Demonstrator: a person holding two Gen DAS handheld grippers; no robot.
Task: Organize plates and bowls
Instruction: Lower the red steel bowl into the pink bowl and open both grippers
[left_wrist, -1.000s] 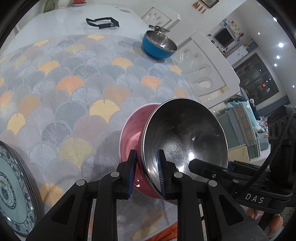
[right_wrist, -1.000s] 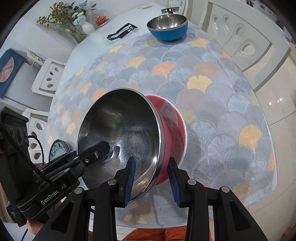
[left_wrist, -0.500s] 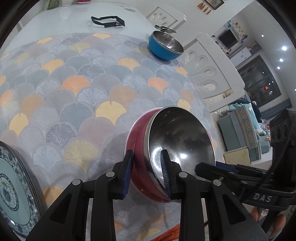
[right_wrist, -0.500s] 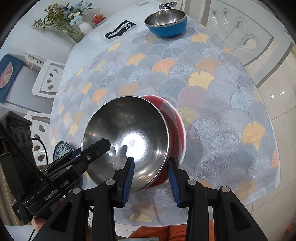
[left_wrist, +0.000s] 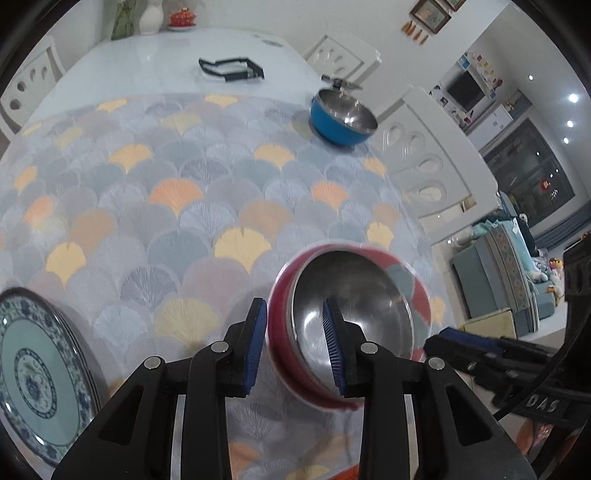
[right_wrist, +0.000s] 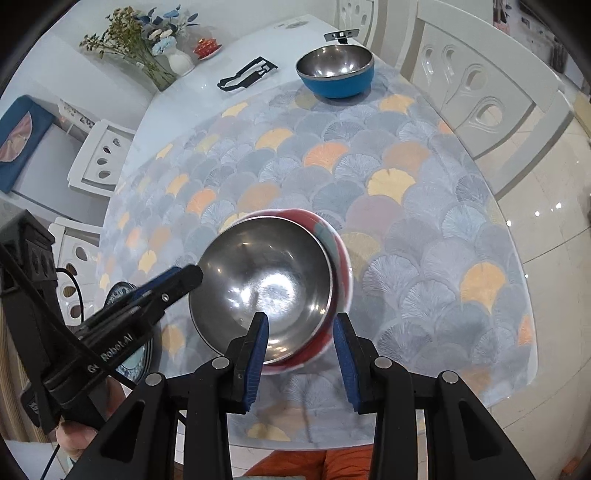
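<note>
Red bowl (left_wrist: 280, 332), round and steel-lined, blurs above the fan-patterned worktop (left_wrist: 177, 206); both grippers' fingers (left_wrist: 334, 347) straddle its rim loosely, the left just opening.

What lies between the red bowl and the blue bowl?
Only bare patterned tablecloth between the red bowl and the blue bowl; the right wrist view shows it best.

Two bowls: one red bowl (left_wrist: 413, 291) with steel inside, one blue bowl (right_wrist: 335, 72) with steel inside. One patterned plate (left_wrist: 35, 373) for sure at the table edge, maybe more stacked under it, cannot tell. Two grippers: left gripper (left_wrist: 295, 347), right gripper (right_wrist: 301, 350). One fan-patterned tablecloth (right_wrist: 406, 221). One black frame-like object (left_wrist: 232, 69) on bare tabletop. One vase of flowers (right_wrist: 168, 51). One small red lidded dish (right_wrist: 207, 47). White chairs: at least three seen in the right wrist view.
</note>
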